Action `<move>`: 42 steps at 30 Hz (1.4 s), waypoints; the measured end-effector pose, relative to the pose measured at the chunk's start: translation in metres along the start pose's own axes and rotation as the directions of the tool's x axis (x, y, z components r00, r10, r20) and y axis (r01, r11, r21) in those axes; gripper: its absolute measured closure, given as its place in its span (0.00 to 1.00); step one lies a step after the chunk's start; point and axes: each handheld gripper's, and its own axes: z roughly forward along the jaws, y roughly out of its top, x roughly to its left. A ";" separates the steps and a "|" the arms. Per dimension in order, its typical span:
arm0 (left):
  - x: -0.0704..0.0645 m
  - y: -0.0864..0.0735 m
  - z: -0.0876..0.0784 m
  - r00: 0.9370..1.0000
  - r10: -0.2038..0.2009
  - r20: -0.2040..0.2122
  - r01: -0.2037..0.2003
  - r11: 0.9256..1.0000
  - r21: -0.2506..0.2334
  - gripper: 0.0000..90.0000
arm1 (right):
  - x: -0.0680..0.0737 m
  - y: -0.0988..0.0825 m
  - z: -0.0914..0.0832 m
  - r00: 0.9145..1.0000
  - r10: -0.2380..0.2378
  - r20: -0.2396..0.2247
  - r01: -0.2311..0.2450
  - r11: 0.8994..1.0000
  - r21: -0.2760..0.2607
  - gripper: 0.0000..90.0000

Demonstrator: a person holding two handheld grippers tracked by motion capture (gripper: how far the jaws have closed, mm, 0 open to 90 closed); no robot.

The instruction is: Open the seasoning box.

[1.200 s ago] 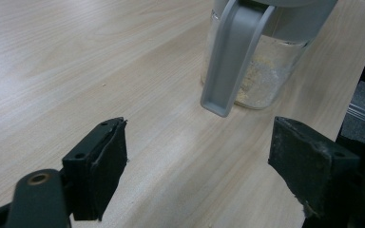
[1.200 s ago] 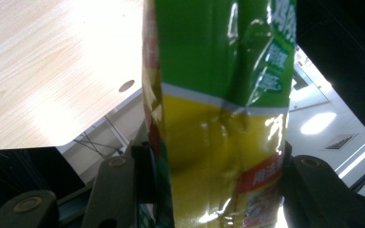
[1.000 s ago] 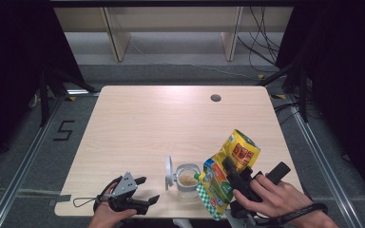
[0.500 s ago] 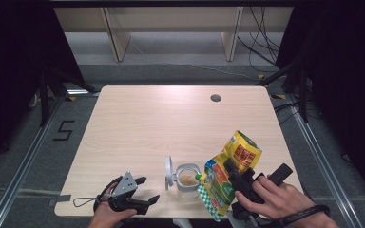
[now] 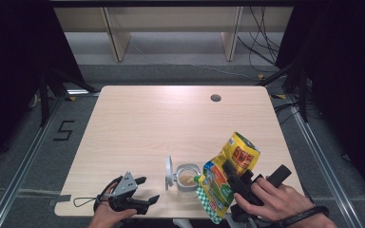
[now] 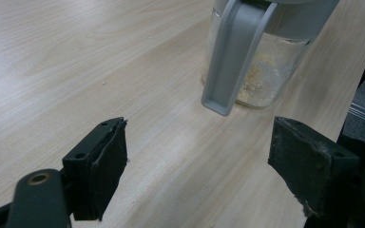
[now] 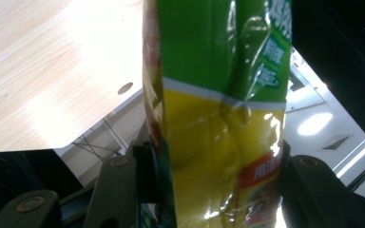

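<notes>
Pouch [image 5: 228, 176], yellow-green, lower right of the high view, tilted over the jar [image 5: 186, 177]: I had it clamped in my right gripper [image 5: 235, 183]. My left gripper [image 5: 142, 190], lower left, stood with jaws apart, holding nothing; jar lid [image 5: 169, 172] flipped up.

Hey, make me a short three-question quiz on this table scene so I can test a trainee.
1. True or false: the right claw is clamped on the yellow and green pouch.
2. What does the open glass jar hold? A) blue liquid B) pale tan powder C) nothing
3. Fill in: the left claw, near the table front edge, has its jaws ____.

Key: 1 true; 2 B; 3 open, with nothing between them. The jar's grey lid is flipped up on its left side.
</notes>
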 end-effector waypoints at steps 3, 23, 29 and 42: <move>0.000 0.000 0.000 1.000 0.002 -0.006 -0.002 1.000 -0.004 0.22 | -0.002 0.002 0.000 1.000 0.000 0.005 0.000 1.000 -0.010 0.62; 0.001 0.000 0.001 1.000 0.009 -0.001 -0.009 1.000 -0.001 0.22 | -0.008 -0.006 0.009 1.000 -0.014 -0.009 0.014 1.000 -0.007 0.64; 0.003 0.000 0.001 1.000 0.017 -0.002 -0.017 1.000 0.006 0.22 | -0.006 -0.009 0.011 1.000 -0.006 -0.013 0.006 1.000 0.000 0.64; 0.002 0.000 0.000 1.000 0.015 -0.002 -0.015 1.000 -0.001 0.22 | -0.007 -0.010 0.010 1.000 -0.012 -0.006 0.012 1.000 -0.005 0.64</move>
